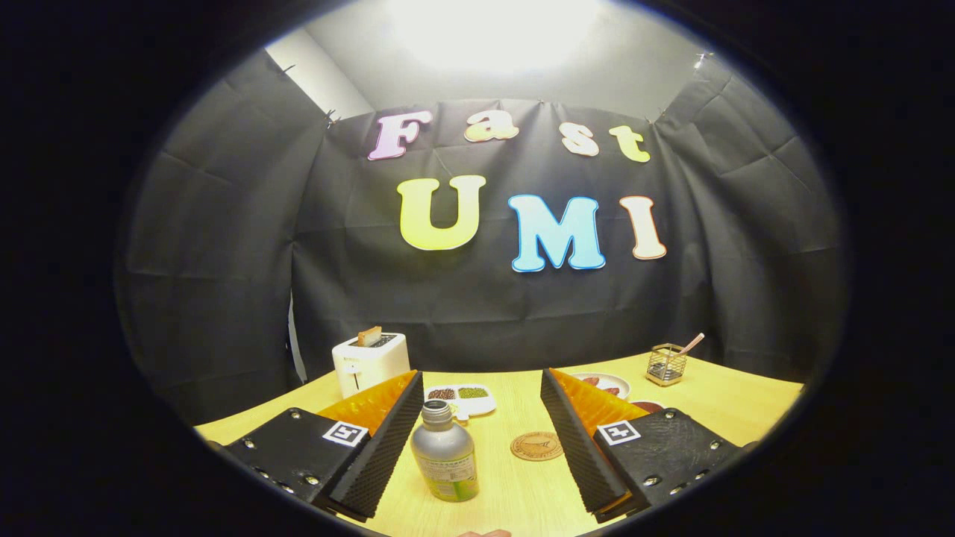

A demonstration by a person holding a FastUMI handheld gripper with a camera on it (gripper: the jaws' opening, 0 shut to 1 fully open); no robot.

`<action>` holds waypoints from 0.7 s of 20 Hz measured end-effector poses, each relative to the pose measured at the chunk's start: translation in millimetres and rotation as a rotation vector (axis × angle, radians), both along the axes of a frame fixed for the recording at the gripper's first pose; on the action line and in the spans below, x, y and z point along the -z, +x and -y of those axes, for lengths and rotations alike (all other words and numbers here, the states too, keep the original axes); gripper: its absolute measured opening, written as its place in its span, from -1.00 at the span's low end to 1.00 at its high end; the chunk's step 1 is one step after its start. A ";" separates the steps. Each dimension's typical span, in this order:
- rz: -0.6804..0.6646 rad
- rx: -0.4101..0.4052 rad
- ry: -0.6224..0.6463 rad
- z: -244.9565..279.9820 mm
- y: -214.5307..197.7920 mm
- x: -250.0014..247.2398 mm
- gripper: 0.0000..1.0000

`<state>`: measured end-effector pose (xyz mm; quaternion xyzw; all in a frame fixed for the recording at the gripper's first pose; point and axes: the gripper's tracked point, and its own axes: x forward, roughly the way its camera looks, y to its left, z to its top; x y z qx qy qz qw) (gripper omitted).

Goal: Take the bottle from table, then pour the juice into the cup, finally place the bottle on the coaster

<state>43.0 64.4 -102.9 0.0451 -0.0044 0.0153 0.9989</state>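
The gripper (477, 440) is holding its fingers wide apart, gripping nothing. The bottle (445, 460) is standing upright on the table (731, 399) between the fingers, close beside the left one. The round coaster (536, 446) is lying flat nearer the right finger.

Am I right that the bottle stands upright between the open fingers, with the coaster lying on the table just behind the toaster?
Not quite. The bottle does stand upright between the open fingers, but the coaster lies on the table beside the bottle, also between the fingers, well away from the toaster. The gripper view shows this.
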 end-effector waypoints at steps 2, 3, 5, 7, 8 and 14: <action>-0.001 -0.009 -0.028 -9.8 8.0 14.8 0.93; -0.011 -0.008 -0.046 -12.5 12.0 23.0 0.93; -0.036 -0.025 -0.064 -22.7 19.5 40.0 0.93; -0.058 -0.035 -0.075 -28.7 25.8 54.9 0.93; -0.067 -0.027 -0.086 -28.4 27.7 61.9 0.93; -0.087 -0.051 -0.158 -44.9 38.4 87.6 0.93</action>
